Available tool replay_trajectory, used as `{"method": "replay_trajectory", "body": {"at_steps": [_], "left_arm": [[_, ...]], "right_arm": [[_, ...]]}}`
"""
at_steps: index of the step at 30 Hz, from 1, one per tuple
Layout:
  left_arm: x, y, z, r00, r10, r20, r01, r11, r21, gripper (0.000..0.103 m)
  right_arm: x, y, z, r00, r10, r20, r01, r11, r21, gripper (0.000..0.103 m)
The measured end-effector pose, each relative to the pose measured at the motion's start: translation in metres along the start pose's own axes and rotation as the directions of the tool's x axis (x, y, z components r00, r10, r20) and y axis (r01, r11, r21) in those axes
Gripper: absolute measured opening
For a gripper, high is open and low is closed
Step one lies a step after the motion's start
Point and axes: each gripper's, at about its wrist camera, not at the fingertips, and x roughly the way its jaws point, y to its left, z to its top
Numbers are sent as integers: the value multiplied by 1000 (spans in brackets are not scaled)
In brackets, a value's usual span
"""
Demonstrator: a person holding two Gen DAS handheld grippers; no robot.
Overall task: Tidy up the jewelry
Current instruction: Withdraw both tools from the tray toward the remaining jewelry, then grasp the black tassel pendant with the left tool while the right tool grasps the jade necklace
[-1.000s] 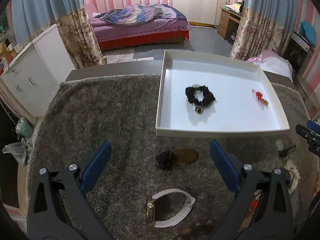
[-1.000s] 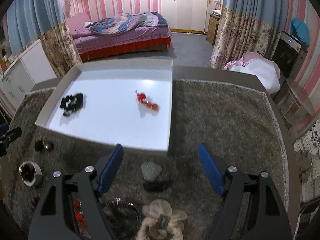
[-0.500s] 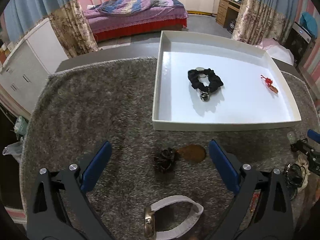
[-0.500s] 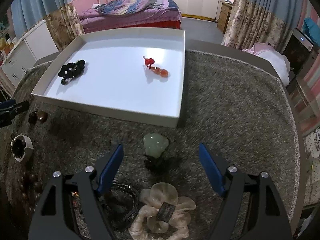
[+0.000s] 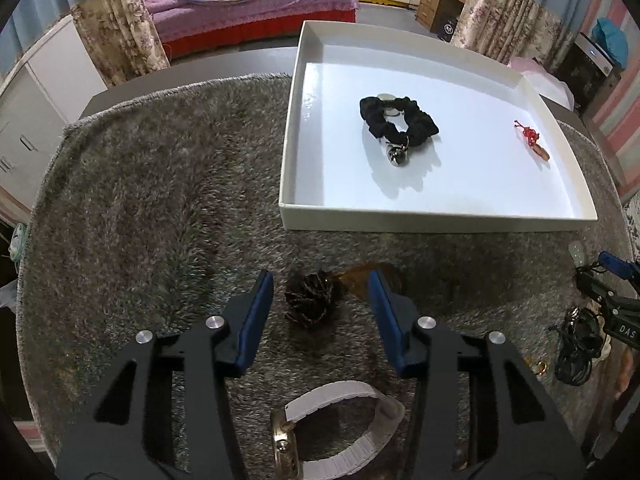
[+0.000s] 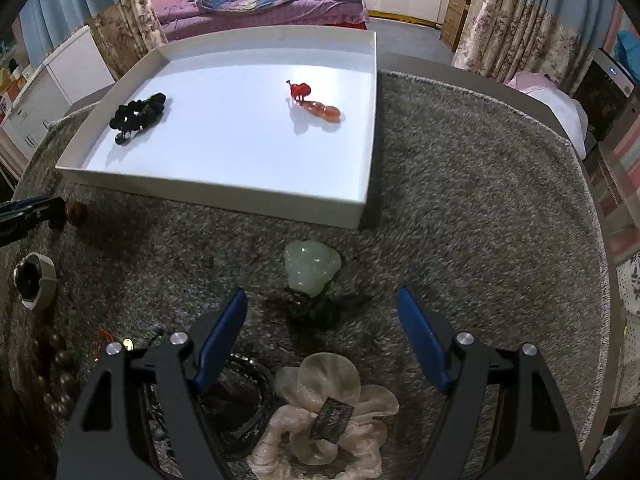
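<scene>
Dark brown flower-shaped hair clip (image 5: 309, 299) lies on the grey shag rug (image 5: 160, 184), just in front of the white tray's (image 5: 436, 222) near wall, an amber oval piece (image 5: 370, 280) touching its right side. Left gripper (image 5: 320, 304) brackets the clip, jaws partly narrowed but not touching it, nothing held. Likely step: grasp the clip, then move it to the tray. To do it well: lower until the pads reach the clip's widest part, centre it, and keep the right finger (image 5: 386, 316) clear of the amber piece so only one item lifts; avoid pinching rug pile. The tray already holds a black scrunchie (image 5: 400, 122) and a red knotted pendant (image 5: 532, 140), well apart. Right gripper (image 6: 320, 344) is released, wide, over a pale green jade pendant (image 6: 311, 268) with dark cord. White-strap watch (image 5: 340, 432) lies nearer the left camera.
</scene>
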Motion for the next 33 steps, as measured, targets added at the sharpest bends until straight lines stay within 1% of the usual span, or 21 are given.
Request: {"method": "replay_trajectory", "body": {"at_steps": [4,9,10,11,12,15,19,22,25,27,28,31,33], "left_arm": [[7,-3,1,1000,0,-15,0,1000,13,49],[9,-5,-1,1000,0,-11,0,1000,28,49],[9,-5,-1,1000,-1,-11,2,1000,28,49],[10,-5,0,1000,-4,-11,4,1000,27,49],[11,-4,0,1000,-7,-11,7,1000,26,49],[14,-4,0,1000,-25,-11,26,999,29,49],[16,-4,-1,1000,-29,-7,30,999,33,49],[17,-4,-2,1000,-28,-5,28,999,35,48],[16,-4,-5,1000,-30,-5,30,999,36,47],[16,-4,-7,1000,-26,0,26,999,35,45],[11,0,-15,1000,-23,3,23,999,34,44],[13,2,-20,1000,-10,-7,10,999,36,37],[16,4,-22,1000,-4,-24,5,999,35,29]], "right_arm": [[2,0,-3,1000,5,-11,-5,1000,5,77],[4,-2,-4,1000,7,-18,-6,1000,15,76],[5,-2,-4,1000,9,-24,-9,1000,17,71],[6,-4,-4,1000,13,-29,-13,1000,18,64],[8,-3,-5,999,22,-37,-21,1000,21,62],[9,-4,-4,999,18,-33,-17,1000,27,57],[9,-7,-4,999,24,-22,-23,999,39,47],[7,-9,-5,999,29,-19,-28,999,34,40],[7,-6,-5,1000,20,-20,-20,1000,20,38],[7,-5,-5,1000,16,-23,-16,1000,16,38],[7,-5,-4,1000,16,-23,-15,1000,16,38],[8,-5,-4,999,16,-28,-15,1000,18,38],[8,-5,-5,1000,14,-27,-14,1000,19,38]]}}
